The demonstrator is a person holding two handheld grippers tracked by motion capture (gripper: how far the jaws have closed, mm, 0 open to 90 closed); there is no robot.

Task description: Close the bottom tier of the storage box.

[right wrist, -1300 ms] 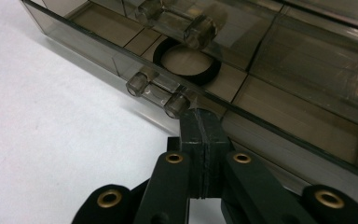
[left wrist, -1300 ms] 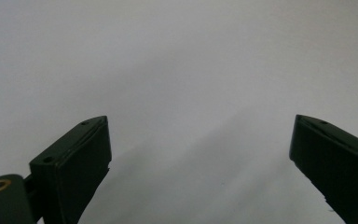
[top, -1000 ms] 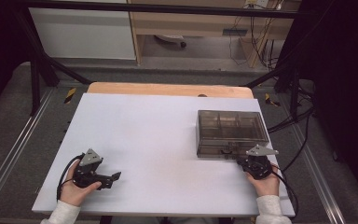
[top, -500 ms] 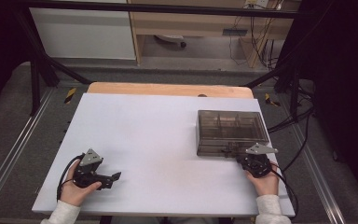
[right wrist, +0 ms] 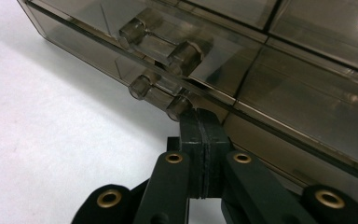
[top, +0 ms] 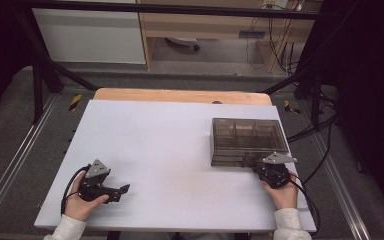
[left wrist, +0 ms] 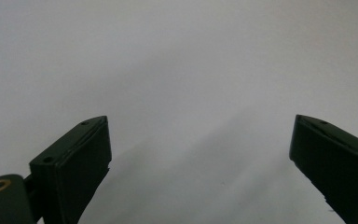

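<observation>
A smoky see-through compartment box (top: 247,135) with its lid down lies on the right half of the white table (top: 170,145). My right gripper (top: 256,168) is at the box's near edge. In the right gripper view its jaws (right wrist: 200,122) are pressed together, and their tip touches the box's front rim (right wrist: 284,70) beside the round latch pegs (right wrist: 179,56). I cannot see anything between the jaws. My left gripper (top: 123,190) rests low at the table's front left. Its jaws stand wide open (left wrist: 200,154) over bare white surface.
A wooden strip (top: 180,95) borders the table's far edge. Black frame bars and cables (top: 305,125) run along the right side. The table's near edge lies just behind both hands.
</observation>
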